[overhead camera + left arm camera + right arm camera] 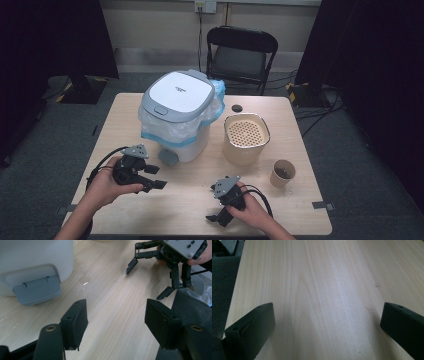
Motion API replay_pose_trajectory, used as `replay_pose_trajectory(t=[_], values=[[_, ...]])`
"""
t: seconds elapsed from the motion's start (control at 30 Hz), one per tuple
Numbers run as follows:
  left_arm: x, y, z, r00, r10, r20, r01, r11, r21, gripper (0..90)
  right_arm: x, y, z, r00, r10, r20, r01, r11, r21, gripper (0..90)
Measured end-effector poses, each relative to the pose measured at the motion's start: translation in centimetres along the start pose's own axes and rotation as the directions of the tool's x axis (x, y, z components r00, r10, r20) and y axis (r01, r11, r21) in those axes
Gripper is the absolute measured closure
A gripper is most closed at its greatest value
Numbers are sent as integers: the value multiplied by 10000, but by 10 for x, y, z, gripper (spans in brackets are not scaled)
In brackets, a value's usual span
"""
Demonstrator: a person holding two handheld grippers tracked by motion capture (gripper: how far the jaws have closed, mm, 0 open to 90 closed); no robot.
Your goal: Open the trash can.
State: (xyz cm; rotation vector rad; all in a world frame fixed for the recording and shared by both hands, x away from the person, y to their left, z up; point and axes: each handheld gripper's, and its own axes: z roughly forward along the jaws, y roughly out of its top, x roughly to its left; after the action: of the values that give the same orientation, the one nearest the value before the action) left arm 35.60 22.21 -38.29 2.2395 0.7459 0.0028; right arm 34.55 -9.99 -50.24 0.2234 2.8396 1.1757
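Pedal bin [181,114] stands at the counter's [260,200] left rear; left gripper [159,177] near its foot pedal [37,292], fingers apart, empty; right gripper [214,218] likewise; press the pedal squarely

Both grippers [159,177] [215,218] agape, empty.

A lab: black curtains [45,35], folding chair [241,52], cabled floor.

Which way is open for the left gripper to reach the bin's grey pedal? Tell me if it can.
Probably yes. The left gripper sits just in front of the pedal, fingers apart with nothing between them, and bare table lies between. The pedal juts out at the bin's base, unblocked.
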Motion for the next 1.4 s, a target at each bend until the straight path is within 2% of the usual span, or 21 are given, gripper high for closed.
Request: replay_pose_trajectory(t=[0.27,0.37,0.47,0.73,0.9,1.07,1.13,1.4], values=[[3,7,-10,9999,-125,-101,123,9998,-186,377,0,0,0,10000,-5,12,5,10000,-5,0],[4,10,-13,9996,-109,-261,106,9998,-141,387,0,0,0,10000,-12,20,12,10000,-10,0],[5,13,-16,9994,-247,-260,241,9995,-227,400,0,0,0,10000,-12,21,12,10000,-11,0],[4,26,-30,9987,-285,-424,277,9994,-193,427,0,0,0,10000,-18,22,18,10000,-14,0],[4,33,-36,9985,-88,-547,69,9994,-332,440,0,0,0,10000,-9,15,9,10000,-12,0],[4,40,-41,9976,-52,-689,26,9993,-373,452,0,0,0,10000,-8,19,8,10000,-14,0],[5,42,-43,9981,-35,-621,9,9991,-431,463,0,0,0,10000,-9,21,9,10000,-12,0],[5,53,-49,9966,136,-816,-156,9996,-236,472,0,0,0,10000,-12,21,12,10000,-12,0]])
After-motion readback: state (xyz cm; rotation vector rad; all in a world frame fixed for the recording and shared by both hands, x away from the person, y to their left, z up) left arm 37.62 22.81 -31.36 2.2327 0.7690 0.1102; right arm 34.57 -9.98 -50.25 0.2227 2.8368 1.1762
